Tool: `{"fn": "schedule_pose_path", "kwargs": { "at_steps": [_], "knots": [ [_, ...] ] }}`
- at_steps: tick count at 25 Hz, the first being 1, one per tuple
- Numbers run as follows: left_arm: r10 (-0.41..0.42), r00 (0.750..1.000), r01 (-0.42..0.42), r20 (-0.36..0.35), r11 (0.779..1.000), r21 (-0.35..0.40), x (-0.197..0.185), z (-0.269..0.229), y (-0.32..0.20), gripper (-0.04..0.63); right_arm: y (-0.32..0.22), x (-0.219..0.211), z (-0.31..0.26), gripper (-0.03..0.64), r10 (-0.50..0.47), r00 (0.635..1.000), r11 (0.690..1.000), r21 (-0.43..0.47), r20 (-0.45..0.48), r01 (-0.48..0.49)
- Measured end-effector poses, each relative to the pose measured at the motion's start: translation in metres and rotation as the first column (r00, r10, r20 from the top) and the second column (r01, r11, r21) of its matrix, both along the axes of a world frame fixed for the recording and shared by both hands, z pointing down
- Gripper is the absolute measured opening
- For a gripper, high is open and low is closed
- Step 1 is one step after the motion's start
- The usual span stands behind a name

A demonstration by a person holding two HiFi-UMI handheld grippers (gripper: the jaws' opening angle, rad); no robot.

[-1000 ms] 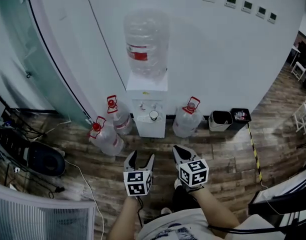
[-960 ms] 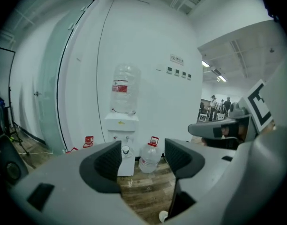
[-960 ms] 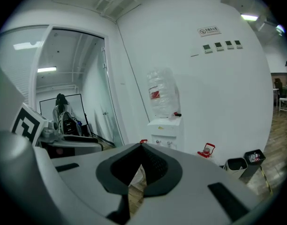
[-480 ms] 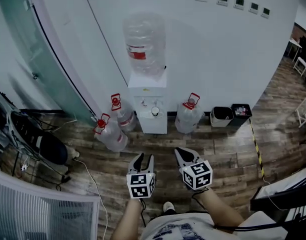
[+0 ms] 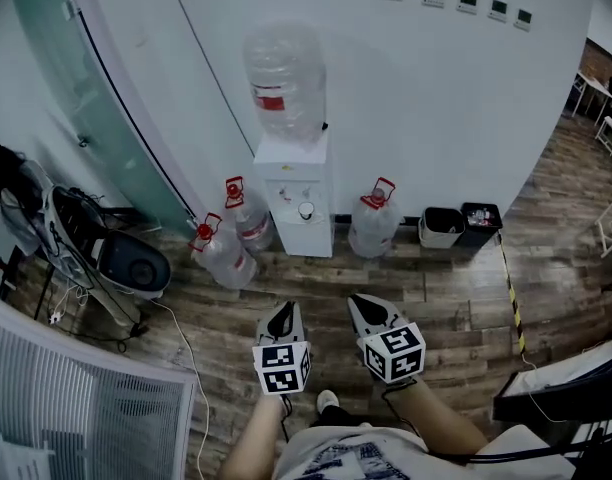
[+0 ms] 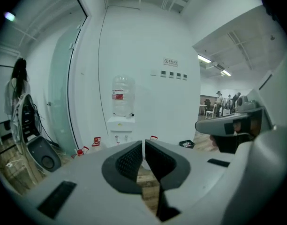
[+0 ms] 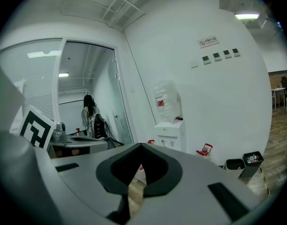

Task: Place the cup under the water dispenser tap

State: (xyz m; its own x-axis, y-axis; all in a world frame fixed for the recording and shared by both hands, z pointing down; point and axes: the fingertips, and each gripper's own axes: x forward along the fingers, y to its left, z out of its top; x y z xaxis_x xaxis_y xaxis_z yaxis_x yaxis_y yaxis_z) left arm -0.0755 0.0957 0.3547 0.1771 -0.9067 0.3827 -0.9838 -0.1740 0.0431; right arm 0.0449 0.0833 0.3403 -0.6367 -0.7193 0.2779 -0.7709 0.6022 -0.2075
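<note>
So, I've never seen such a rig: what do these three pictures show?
A person holds a two-jaw tool in each hand; the marker cubes belong to them. The wide picture comes from a camera on the person's head, looking down at the left tool, the right tool and the floor. The other two come from cameras riding on each tool. A water dispenser stands against the wall, with what looks like a cup under its taps and spare bottles beside it. Nothing is held: the left jaws have just been closing, now together; the right are shut.
</note>
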Motion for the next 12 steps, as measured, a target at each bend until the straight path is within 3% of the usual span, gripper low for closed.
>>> {"fn": "schedule_pose_path", "kwargs": {
  "at_steps": [4,12],
  "knots": [
    [-0.024,1.000,0.024,0.018,0.999,0.028,0.015,-0.006,0.025,0.051,0.025,0.014,-0.007,0.020,-0.007,1.000,1.000,0.020,0.016,0.007],
    [-0.029,1.000,0.029,0.003,1.000,0.011,0.038,-0.004,0.069,0.051,0.067,0.043,-0.013,0.020,-0.010,1.000,1.000,0.019,0.017,0.009]
  ]
}}
